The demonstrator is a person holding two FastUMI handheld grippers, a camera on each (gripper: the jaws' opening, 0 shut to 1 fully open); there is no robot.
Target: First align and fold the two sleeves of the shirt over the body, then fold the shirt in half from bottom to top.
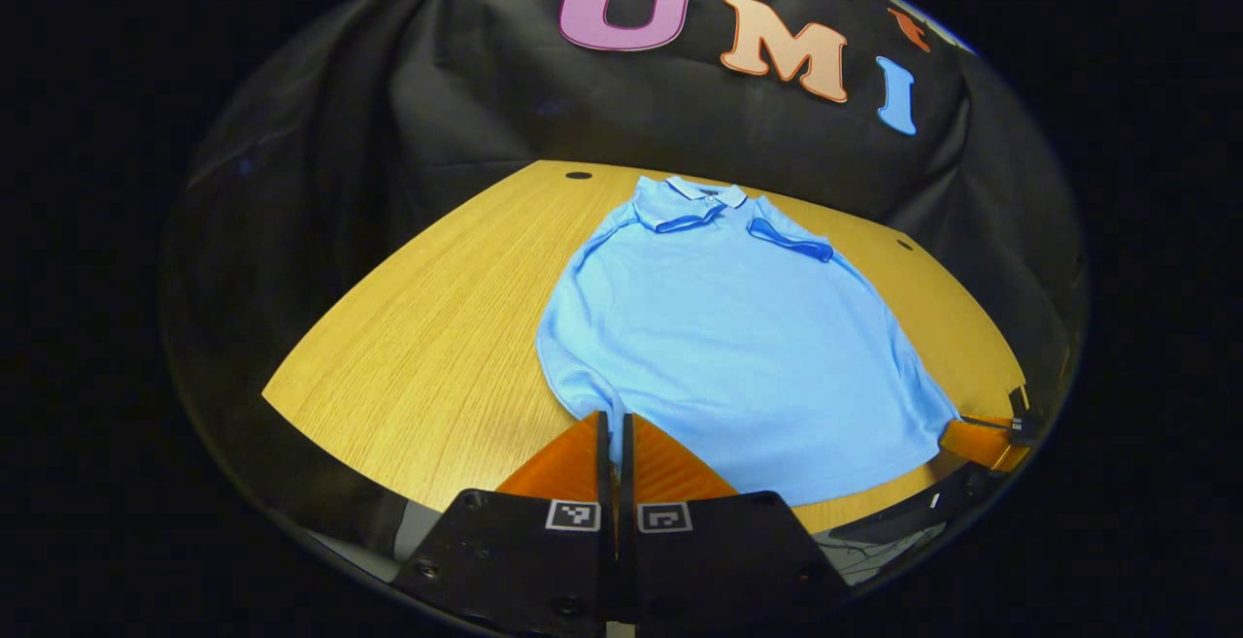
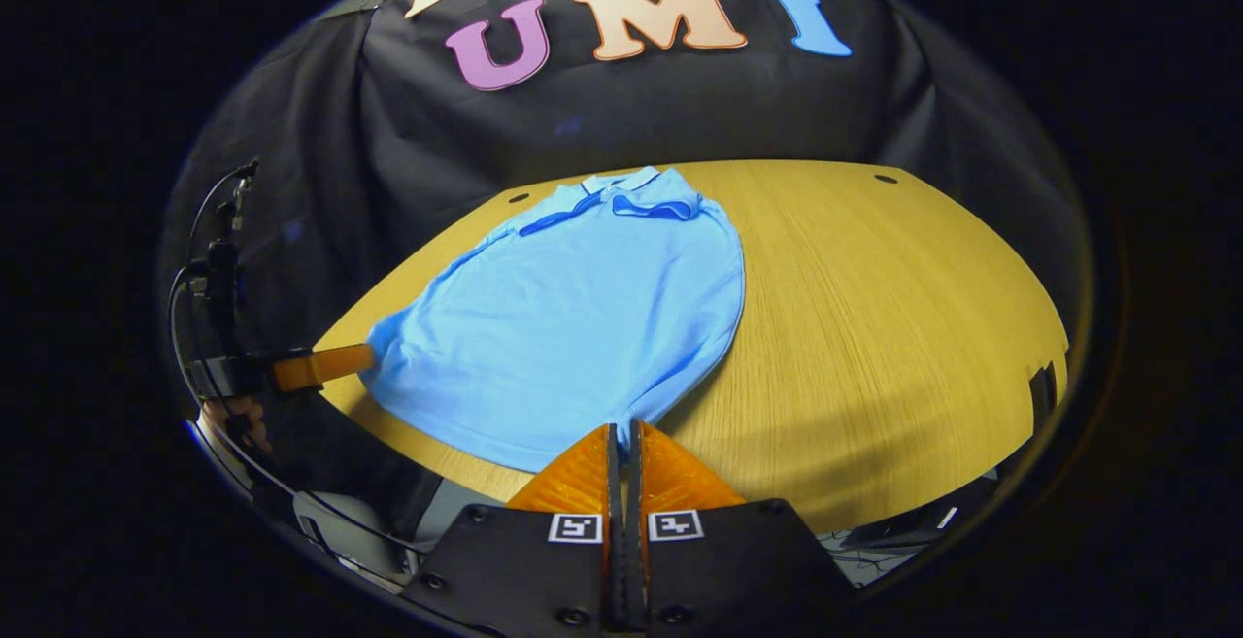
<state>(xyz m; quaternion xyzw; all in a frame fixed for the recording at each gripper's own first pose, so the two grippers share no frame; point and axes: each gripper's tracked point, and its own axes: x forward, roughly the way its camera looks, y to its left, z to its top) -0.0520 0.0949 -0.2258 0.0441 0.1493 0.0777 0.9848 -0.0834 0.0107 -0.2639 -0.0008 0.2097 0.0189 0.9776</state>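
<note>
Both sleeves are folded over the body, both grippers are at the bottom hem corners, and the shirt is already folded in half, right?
Not quite: the shirt is not yet folded in half. The left gripper view shows it at full length, collar far, hem near. Sleeves are folded over the body, and the left gripper and right gripper are at its bottom hem corners.

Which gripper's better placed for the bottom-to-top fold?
Neither wins: left gripper and right gripper each sit shut at one hem corner of the polo shirt. Lift both together.
</note>
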